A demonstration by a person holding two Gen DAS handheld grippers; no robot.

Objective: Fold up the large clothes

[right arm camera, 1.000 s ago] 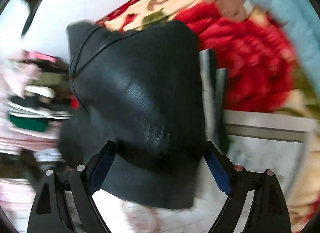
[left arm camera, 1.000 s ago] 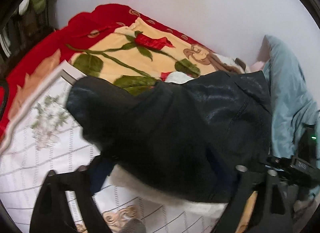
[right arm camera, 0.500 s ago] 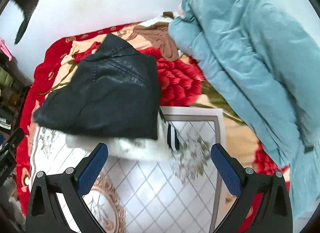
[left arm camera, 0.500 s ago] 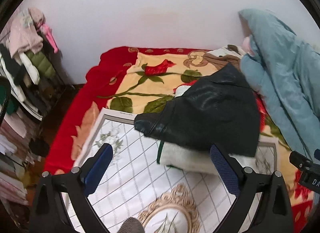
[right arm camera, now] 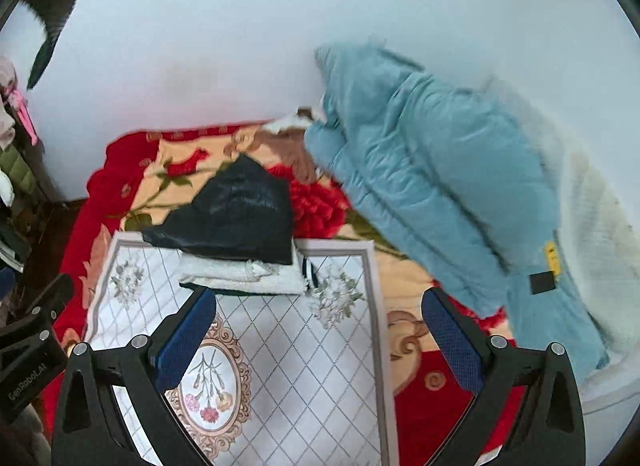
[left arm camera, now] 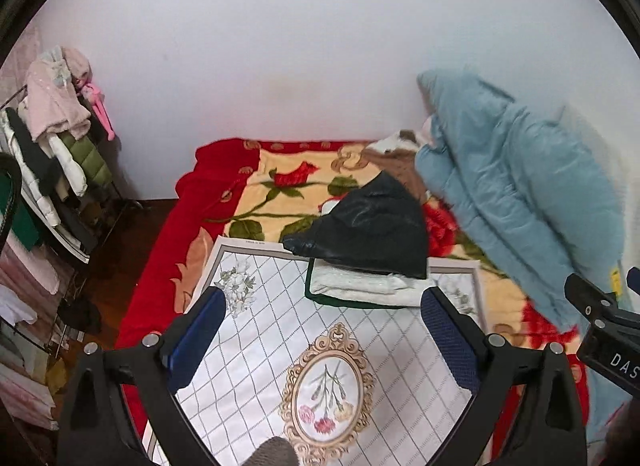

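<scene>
The left gripper [left arm camera: 322, 320] is hanging above the bed with its jaws spread wide and nothing between them; its blue pads [left arm camera: 196, 336] are standing well clear of any cloth. Ahead of those jaws, past the tips, the black jacket [left arm camera: 368, 225] is lying folded on top of a white folded garment [left arm camera: 360, 286], the two forming a small stack at the far edge of the white quilted mat [left arm camera: 280, 346]. The mat is covering the near part of the floral blanket [left arm camera: 280, 189], directly below the jaws.

The right gripper [right arm camera: 320, 324] is also standing fully open and gripping nothing, with only the mat showing between its pads. In its view the black jacket [right arm camera: 236, 213] is sitting ahead and to the left of the jaws, its dark collar end pointing away toward the wall. Ahead and to the right of these jaws, a light blue padded coat [right arm camera: 432, 193] is lying heaped along the bed against the wall, well apart from the stack.

Far to the left of the left jaws, a clothes rack [left arm camera: 60, 153] is holding hanging garments.
</scene>
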